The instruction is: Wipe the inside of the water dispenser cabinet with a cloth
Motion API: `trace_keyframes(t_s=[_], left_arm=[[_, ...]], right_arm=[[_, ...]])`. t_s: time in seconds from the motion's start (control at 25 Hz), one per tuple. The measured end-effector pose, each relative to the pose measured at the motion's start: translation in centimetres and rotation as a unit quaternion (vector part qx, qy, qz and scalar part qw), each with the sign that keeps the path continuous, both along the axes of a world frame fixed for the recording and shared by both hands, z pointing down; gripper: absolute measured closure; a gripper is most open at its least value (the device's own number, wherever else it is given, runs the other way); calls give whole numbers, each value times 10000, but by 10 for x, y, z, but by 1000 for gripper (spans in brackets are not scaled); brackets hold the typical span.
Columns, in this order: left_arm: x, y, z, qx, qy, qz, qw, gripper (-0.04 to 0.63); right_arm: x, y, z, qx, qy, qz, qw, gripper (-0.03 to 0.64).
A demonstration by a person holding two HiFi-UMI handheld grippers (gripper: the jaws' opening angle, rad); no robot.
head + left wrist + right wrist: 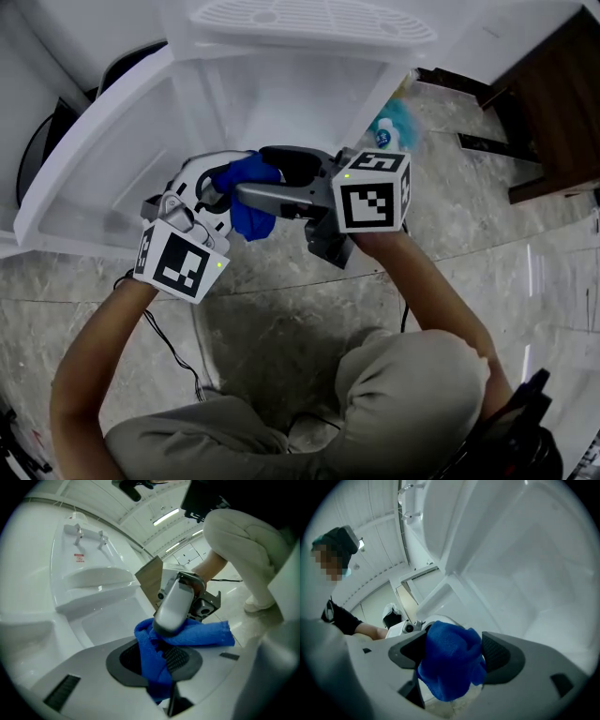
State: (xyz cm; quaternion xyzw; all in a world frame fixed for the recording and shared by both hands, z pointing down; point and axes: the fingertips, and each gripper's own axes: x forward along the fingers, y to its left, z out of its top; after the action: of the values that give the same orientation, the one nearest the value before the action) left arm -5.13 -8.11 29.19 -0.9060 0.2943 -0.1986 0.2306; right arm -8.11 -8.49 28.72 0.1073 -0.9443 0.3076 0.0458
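One blue cloth (251,221), two hand-held grippers, and both are on it! The left hand-held gripper (218,185) has its jaws clamped on one part of the cloth, and the right hand-held gripper (253,194) comes in from the right with its jaws pinched tight on the bunched end. The left gripper view confirms it: the cloth (206,634) runs down between the left hand-held gripper (157,662) pads, with a jaw of the other one pressing on it from above. In the right gripper view the wad of cloth (450,667) fills the right hand-held gripper (452,657) from pad to pad.

All this sits right at the open front of the white cabinet (281,94). A white panel (94,159) juts out along the left edge, and the cavity behind the jaws is wide and bare. To the right there's marbled floor (281,309), then one dark wooden unit (553,103) well apart.
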Motion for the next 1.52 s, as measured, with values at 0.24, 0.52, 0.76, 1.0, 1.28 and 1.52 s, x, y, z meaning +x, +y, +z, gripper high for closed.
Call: trace_keyframes(t_s=[0.24, 0.52, 0.76, 1.0, 1.28, 1.52], left_arm=[[-1, 5, 4, 91, 27, 90, 9999, 499], [-8, -1, 6, 30, 183, 169, 9997, 345], [-8, 0, 10, -32, 2, 404, 9992, 345], [-14, 1, 26, -316, -92, 287, 9990, 345], [-23, -9, 28, -579, -58, 85, 9983, 443], [-37, -18, 29, -1159, 269, -251, 9926, 589]], right_arm=[[-9, 11, 6, -224, 115, -393, 9989, 359], [-7, 12, 15, -674, 87, -481, 9965, 396], [-1, 5, 12, -659, -38, -463, 9967, 488], [18, -13, 15, -417, 192, -109, 9989, 538], [31, -29, 24, 18, 620, 317, 9976, 538], [40, -50, 28, 342, 630, 785, 9943, 538]])
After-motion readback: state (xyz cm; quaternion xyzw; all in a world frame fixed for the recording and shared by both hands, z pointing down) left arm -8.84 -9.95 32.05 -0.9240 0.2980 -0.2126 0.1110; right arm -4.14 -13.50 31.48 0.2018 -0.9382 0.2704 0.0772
